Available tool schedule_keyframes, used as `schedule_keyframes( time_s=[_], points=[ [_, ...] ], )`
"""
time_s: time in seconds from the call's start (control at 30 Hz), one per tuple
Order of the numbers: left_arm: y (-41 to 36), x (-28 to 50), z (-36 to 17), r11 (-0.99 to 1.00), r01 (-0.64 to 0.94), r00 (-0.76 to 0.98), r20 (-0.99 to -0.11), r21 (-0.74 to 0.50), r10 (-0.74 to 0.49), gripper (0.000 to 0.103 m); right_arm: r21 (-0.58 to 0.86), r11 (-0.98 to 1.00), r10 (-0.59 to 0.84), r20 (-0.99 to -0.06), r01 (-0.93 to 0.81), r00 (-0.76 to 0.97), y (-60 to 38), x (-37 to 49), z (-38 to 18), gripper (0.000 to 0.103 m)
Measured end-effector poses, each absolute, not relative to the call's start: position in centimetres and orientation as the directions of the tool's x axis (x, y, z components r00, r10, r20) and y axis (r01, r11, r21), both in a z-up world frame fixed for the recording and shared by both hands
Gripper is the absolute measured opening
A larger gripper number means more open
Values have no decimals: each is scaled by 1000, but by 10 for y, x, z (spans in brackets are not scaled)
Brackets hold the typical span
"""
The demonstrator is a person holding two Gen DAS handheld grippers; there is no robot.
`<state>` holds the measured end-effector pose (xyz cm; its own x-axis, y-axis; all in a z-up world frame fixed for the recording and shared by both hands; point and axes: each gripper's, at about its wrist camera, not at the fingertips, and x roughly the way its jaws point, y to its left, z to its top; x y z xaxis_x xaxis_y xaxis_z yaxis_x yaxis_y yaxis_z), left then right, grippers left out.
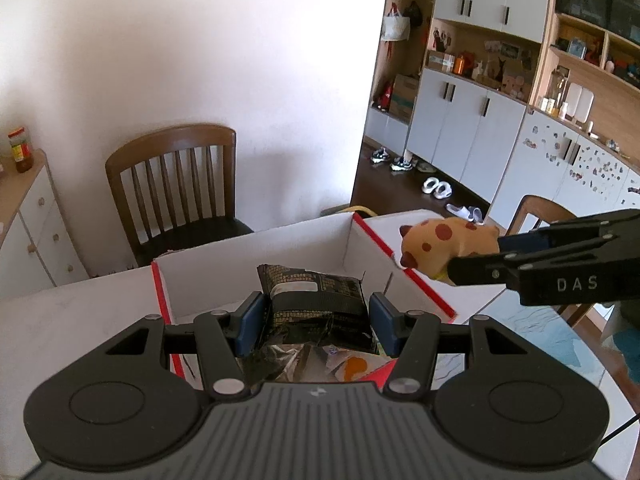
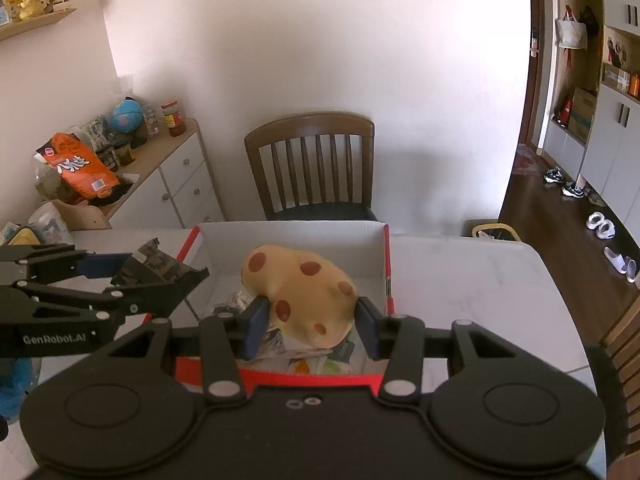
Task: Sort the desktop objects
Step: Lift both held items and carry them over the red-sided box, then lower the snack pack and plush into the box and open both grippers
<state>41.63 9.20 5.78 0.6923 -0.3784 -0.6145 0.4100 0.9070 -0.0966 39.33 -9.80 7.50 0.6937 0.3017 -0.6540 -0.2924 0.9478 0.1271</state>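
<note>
My left gripper is shut on a black snack packet and holds it over the open white box with red edges. It also shows in the right wrist view, with the packet at the box's left wall. My right gripper is shut on a yellow soft toy with brown spots above the box. In the left wrist view the toy hangs over the box's right edge, held by the right gripper. Several packets lie in the box.
The box stands on a white table. A wooden chair stands behind the table. A sideboard with a globe, jars and an orange bag is at the left. A second chair is at the right.
</note>
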Motion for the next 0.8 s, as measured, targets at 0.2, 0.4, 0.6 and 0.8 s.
schedule_keyframes(
  time_s=[0.2,0.4,0.6,0.8],
  points=[
    [91,437,34,907,407,660,-653,-105,-372,56,130,950,295,-671,-284,681,-90,413,62,46],
    [92,453,11,908,406,630,-688,-105,-362,56,124,953,281,-698,-276,658,-83,431,43,46],
    [91,463,-5,906,411,609,-711,-97,-352,56,125,955,274,-716,-268,643,-79,444,27,46],
    [89,471,-17,906,416,593,-732,-80,-337,56,123,957,266,-730,-262,629,-72,456,14,46]
  ],
)
